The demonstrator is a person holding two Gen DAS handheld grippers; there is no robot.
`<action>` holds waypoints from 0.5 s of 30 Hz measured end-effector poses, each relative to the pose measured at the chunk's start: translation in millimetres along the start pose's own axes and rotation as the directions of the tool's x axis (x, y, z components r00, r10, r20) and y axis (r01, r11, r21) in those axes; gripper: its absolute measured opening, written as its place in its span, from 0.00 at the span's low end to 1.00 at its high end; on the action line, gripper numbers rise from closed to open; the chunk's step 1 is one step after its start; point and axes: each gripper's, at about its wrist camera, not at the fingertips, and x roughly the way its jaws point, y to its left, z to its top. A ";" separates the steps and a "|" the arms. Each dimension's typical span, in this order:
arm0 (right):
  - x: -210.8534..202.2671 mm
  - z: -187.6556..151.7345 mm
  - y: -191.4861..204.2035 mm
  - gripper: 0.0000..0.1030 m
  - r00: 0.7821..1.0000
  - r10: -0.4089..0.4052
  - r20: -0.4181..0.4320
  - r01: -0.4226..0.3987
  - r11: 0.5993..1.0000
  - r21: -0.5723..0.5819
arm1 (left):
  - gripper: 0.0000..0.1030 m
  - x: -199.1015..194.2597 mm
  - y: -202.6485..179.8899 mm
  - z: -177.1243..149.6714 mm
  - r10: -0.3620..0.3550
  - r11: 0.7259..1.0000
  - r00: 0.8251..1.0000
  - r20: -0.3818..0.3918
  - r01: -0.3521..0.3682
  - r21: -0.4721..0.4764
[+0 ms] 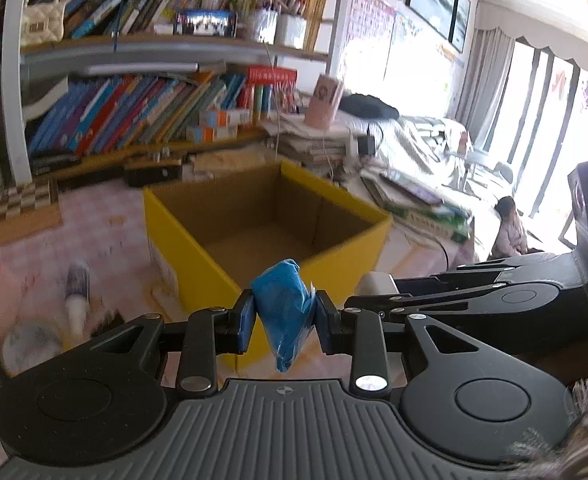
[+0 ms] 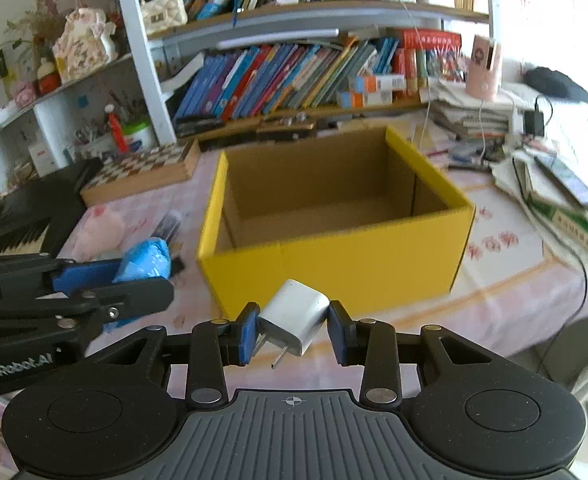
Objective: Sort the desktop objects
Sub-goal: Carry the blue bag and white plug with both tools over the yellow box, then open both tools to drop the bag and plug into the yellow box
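My left gripper (image 1: 282, 320) is shut on a crumpled blue plastic packet (image 1: 284, 308), which hangs between the blue pads just short of the near wall of an open yellow cardboard box (image 1: 202, 264). The right gripper (image 2: 294, 330) is shut on a white plug-in charger (image 2: 295, 314), tilted with its two metal prongs pointing down-left, in front of the same yellow box (image 2: 333, 264). In the right wrist view the left gripper (image 2: 134, 280) shows at the left with the blue packet (image 2: 146, 258). The right gripper's arm (image 1: 473, 300) enters the left wrist view from the right. Nothing shows inside the box.
A pink patterned tablecloth (image 2: 501, 280) covers the desk. A glue tube (image 1: 77, 292) and a pink soft item (image 2: 98, 230) lie left of the box, a chessboard box (image 2: 142, 172) behind. Bookshelves (image 2: 294, 72) stand at the back, paper stacks and cables (image 2: 553, 184) to the right.
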 end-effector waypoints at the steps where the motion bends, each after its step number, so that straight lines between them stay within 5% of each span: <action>1: 2.4 5.3 -2.1 0.35 1.000 -0.003 0.011 0.003 1.000 -0.008 | 0.28 2.9 0.6 5.1 0.001 1.000 1.000 0.010 -0.002 0.007; 8: 33.0 43.0 -20.1 0.35 0.999 -0.021 0.047 0.024 0.997 -0.071 | 0.28 41.6 9.1 37.9 0.008 0.998 1.000 0.014 -0.009 0.056; 15: 96.6 72.4 -33.1 0.35 0.998 -0.016 -0.056 0.005 0.980 -0.198 | 0.28 95.1 25.2 62.9 0.012 0.998 1.000 -0.029 -0.010 0.068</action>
